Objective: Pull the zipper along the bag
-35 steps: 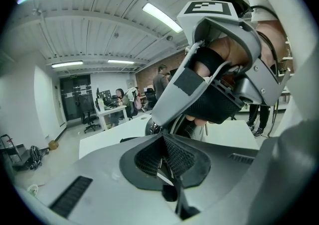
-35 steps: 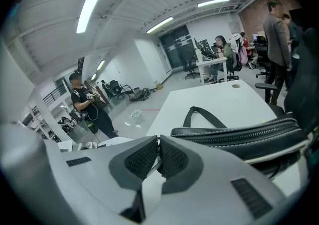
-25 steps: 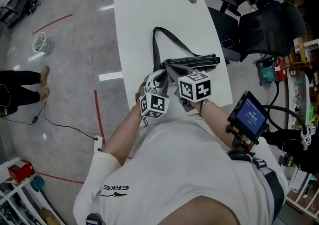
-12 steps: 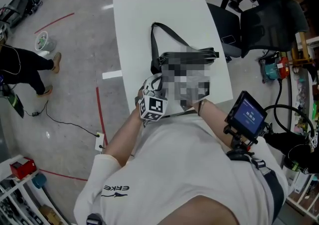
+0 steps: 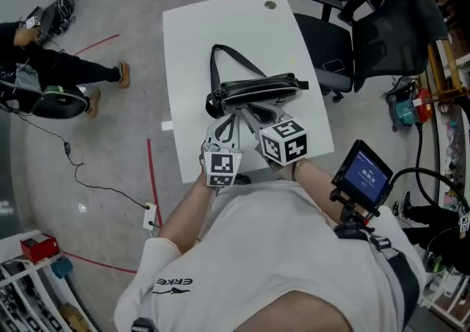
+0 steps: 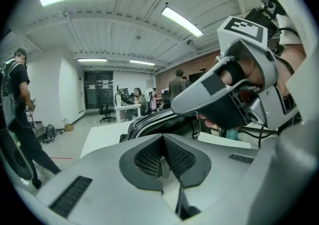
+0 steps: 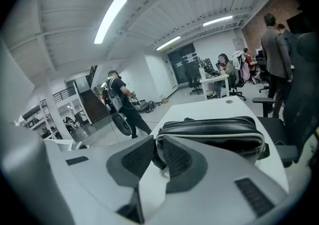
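Note:
A black bag (image 5: 257, 90) with a long strap (image 5: 218, 59) lies across the white table (image 5: 220, 18). Both grippers sit at its near left side. In the right gripper view the bag (image 7: 214, 132) stretches off to the right, and my right gripper (image 7: 157, 157) is shut on its dark end. From overhead the right gripper (image 5: 250, 111) reaches the bag's front edge. My left gripper (image 6: 162, 162) is shut, with only a thin pale sliver between its pads; the bag (image 6: 159, 125) lies just beyond. The left gripper (image 5: 221, 120) points at the bag's left end.
A black office chair (image 5: 367, 29) stands at the table's right. A small screen on a rig (image 5: 365, 172) hangs by the person's right hip. A person (image 5: 66, 73) with gear stands on the floor far left. Red tape lines (image 5: 151, 176) mark the floor.
The head camera has shifted, so the table and bag sit a little higher and further left. Both grippers stay at the bag's near left side. The person on the floor has walked further away.

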A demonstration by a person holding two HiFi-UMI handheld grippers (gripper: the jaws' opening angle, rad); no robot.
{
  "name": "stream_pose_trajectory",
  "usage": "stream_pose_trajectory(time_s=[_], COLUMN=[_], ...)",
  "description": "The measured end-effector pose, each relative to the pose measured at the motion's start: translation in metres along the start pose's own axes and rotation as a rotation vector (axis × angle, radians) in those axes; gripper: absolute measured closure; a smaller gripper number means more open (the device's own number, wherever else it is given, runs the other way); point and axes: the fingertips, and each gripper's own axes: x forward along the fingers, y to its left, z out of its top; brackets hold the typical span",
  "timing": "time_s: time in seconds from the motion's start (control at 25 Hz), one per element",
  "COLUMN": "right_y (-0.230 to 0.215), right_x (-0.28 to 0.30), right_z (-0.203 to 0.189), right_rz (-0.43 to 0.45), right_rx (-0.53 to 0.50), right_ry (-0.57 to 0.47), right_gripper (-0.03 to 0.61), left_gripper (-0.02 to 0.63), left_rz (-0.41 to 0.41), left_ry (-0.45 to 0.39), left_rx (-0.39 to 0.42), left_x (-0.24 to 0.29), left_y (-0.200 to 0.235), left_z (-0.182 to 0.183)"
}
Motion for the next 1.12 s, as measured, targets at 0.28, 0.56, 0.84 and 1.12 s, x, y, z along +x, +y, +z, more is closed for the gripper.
stream_pose_trajectory(time_s=[0.28,0.56,0.84,1.12], right_y=[-0.042,-0.059,-0.064,-0.073], right_x=[-0.062,-0.128,-0.193,-0.224], right_z=[-0.012,-0.036,-0.059,-0.076], right_rz=[-0.032,-0.041,-0.020,-0.019], right_rx=[-0.055,-0.121,-0.174,-0.165], right_ry=[-0.059,-0.107,-0.169,-0.190], right_gripper=[0.518,0.544,0.569,0.574], left_gripper=[0.612,0.612,0.612,0.612], left_rz=[0.144,0.230,0.308,0.330], left_ry=[-0.050,-0.096,-0.108,-0.114], left_rx=[-0.067,-0.153,-0.225,-0.228], left_x=[-0.003,-0.026,-0.053,-0.062], left_y=[-0.041,-0.100,-0.158,-0.189], left_z=[0.024,0.040,0.047,0.053])
